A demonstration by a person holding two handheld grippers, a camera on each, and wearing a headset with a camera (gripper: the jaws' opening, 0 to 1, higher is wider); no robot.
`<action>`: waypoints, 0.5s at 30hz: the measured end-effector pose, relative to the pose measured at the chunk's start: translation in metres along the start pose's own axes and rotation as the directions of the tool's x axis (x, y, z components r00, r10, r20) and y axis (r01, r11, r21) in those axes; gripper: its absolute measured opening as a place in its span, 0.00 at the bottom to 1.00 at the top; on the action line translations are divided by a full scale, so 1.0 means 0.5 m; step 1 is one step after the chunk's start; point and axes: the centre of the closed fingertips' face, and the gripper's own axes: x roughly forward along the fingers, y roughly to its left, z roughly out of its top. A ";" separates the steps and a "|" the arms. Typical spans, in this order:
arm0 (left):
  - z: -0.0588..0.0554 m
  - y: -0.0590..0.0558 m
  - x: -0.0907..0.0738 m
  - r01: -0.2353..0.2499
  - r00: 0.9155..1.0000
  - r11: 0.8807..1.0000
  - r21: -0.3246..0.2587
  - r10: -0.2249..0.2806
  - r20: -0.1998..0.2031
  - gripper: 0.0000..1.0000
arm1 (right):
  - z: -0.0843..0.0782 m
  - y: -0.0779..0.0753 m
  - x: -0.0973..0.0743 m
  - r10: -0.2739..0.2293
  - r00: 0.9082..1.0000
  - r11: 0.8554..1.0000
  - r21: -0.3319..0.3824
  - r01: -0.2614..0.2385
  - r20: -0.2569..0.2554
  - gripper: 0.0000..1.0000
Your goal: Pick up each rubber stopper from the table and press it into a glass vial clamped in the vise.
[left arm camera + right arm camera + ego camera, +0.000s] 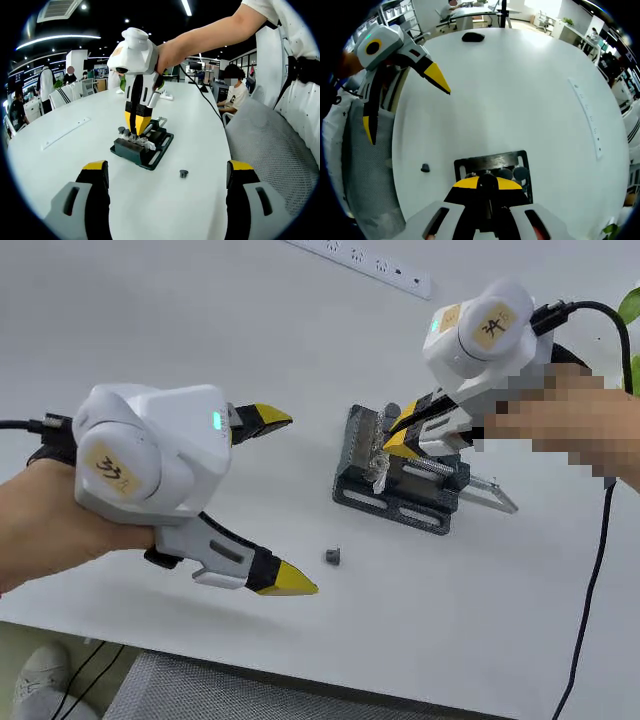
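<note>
Left gripper (280, 500) hangs centre-left, jaws wide apart, holding nothing. Right gripper (487, 185) sits low over the vise (485, 161), jaws pinched on a dark stopper (487, 178). Its tips hide which of the vials (131, 136) lies beneath. A spare stopper (333, 557) lies lower centre on the table (200, 320).

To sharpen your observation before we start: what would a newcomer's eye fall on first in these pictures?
First, the right claw, jaws closed, pointing down into the dark vise on the white table. Next, the left claw, spread wide open, hovering nearer the person. By its lower yellow tip lies one small dark rubber stopper, loose on the table.
</note>
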 end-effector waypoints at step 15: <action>-0.005 -0.005 0.000 0.007 1.000 1.000 -0.004 -0.008 -0.007 0.97 | 0.000 -0.003 0.003 -0.007 1.000 0.999 -0.048 0.006 -0.028 0.06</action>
